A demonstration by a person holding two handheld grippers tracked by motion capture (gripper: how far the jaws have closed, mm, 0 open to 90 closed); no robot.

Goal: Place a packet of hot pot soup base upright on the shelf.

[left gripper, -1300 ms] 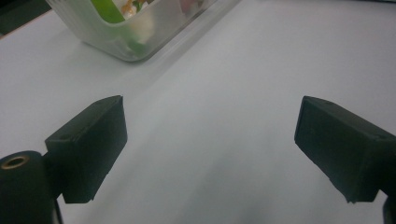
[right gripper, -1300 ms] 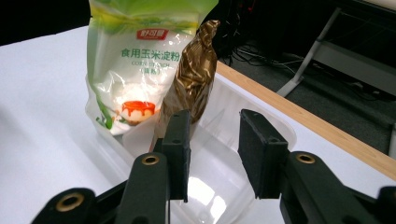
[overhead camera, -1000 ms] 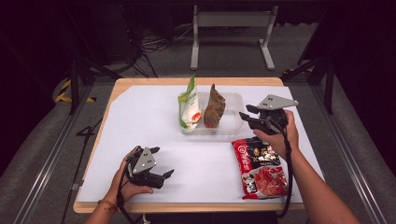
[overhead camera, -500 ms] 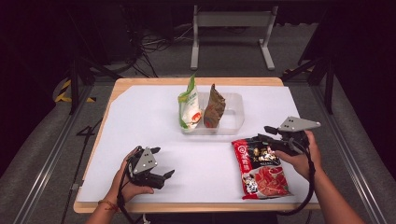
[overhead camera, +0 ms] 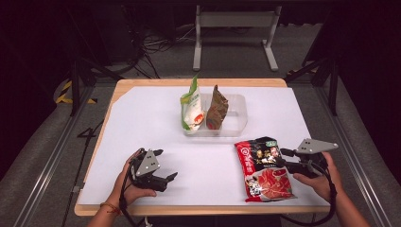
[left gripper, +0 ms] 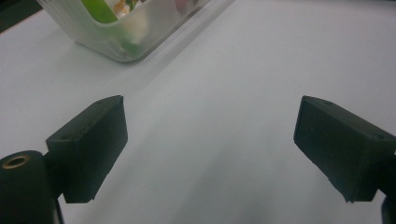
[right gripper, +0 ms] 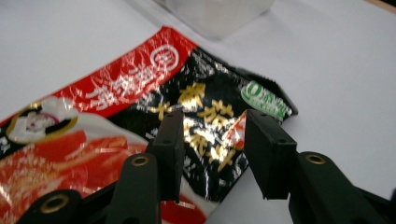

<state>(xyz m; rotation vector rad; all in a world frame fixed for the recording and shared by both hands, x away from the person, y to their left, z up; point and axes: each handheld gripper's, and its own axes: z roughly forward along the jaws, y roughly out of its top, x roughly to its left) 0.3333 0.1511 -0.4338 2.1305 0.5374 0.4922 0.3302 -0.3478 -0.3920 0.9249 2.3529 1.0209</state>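
Our right gripper (right gripper: 212,149), jaws just widening and parted, straddles the red snack bag (right gripper: 140,121) lying flat beneath it on the desk (overhead camera: 142,123); closing too shallowly, we might pinch only slippery foil.

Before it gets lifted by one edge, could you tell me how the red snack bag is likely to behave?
The red bag is crinkled glossy film, so it will probably flop and sag. Its shine suggests it could slip. It lies flat on the table, so it seems unlikely to roll.
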